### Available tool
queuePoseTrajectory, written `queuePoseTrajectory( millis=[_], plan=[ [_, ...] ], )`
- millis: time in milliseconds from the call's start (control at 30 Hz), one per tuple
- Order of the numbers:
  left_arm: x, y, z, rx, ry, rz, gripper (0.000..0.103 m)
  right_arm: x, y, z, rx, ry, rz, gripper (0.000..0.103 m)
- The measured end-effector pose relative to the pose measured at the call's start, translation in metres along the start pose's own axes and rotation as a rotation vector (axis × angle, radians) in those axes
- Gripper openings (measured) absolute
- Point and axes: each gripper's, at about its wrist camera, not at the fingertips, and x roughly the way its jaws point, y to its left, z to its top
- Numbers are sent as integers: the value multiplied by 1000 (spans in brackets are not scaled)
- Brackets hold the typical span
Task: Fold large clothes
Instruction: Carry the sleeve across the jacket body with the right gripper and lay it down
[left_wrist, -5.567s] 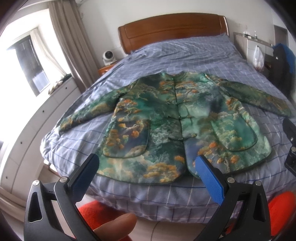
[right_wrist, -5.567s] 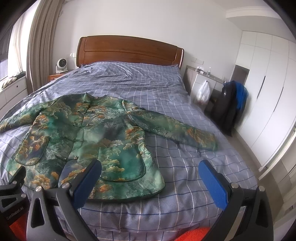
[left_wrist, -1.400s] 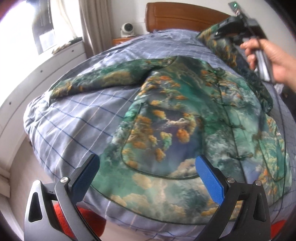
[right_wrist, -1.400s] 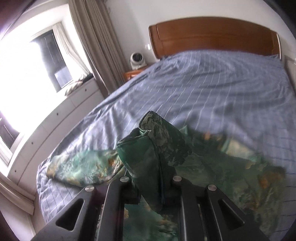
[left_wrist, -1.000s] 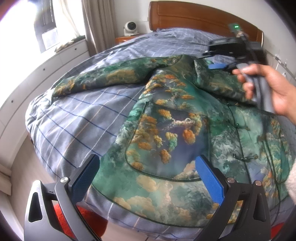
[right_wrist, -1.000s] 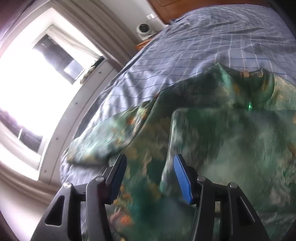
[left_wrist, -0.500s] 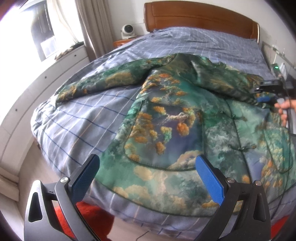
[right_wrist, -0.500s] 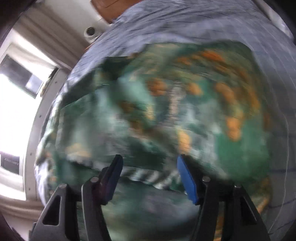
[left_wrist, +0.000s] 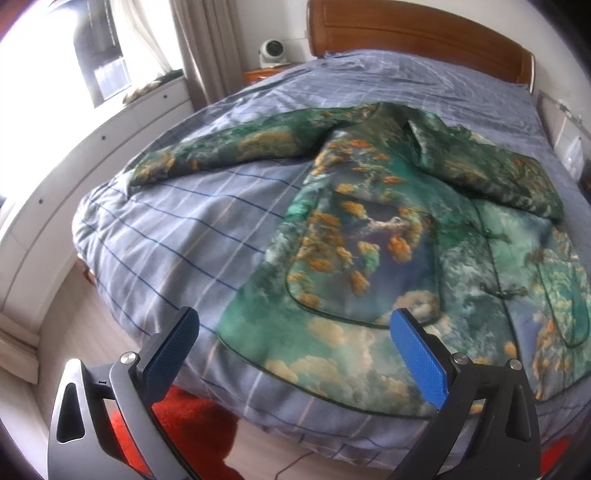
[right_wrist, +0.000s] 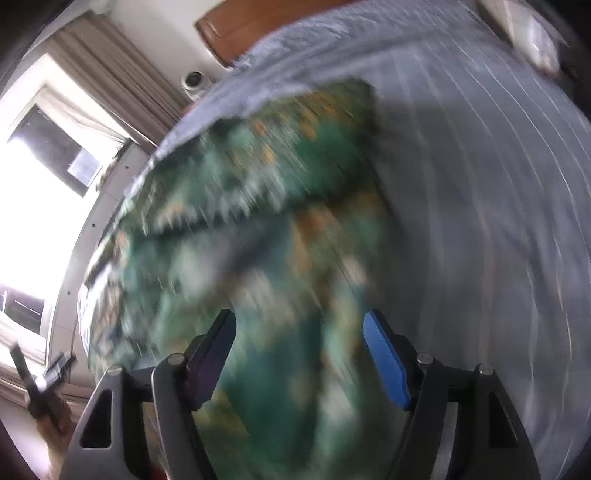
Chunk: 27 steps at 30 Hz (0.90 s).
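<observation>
A green jacket (left_wrist: 388, 236) with orange and blue cloud print lies face up on the bed (left_wrist: 184, 229). Its left sleeve (left_wrist: 229, 147) stretches out over the bedding. Its right sleeve (left_wrist: 491, 173) is folded across the chest. My left gripper (left_wrist: 291, 347) is open and empty, above the bed's foot edge near the jacket's hem. My right gripper (right_wrist: 299, 354) is open and empty over the jacket (right_wrist: 258, 229), which is badly blurred in the right wrist view.
A wooden headboard (left_wrist: 417, 37) stands at the far end, with a small white fan (left_wrist: 272, 50) on the nightstand. White drawers (left_wrist: 92, 147) and a bright window run along the left. A red rug (left_wrist: 192, 432) lies on the floor at the bed's foot.
My right gripper let go of the right sleeve, now folded across the jacket's chest, and has pulled back out of the left wrist view. The left gripper drifted slightly left, still open.
</observation>
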Motion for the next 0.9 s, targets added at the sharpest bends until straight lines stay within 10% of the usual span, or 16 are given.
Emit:
queuePoseTrajectory(
  millis=[200, 300, 400, 900],
  plan=[
    [-6, -15, -5, 29, 6, -23, 103, 2, -30, -66, 47, 40, 96, 70],
    [-14, -18, -5, 42, -7, -27, 103, 5, -18, -73, 6, 46, 144, 30],
    [-22, -17, -6, 49, -26, -26, 103, 2, -8, -77, -2, 47, 105, 20],
    [-36, -32, -13, 103, -35, -53, 103, -38, 21, -136, 13, -31, 79, 18]
  ],
)
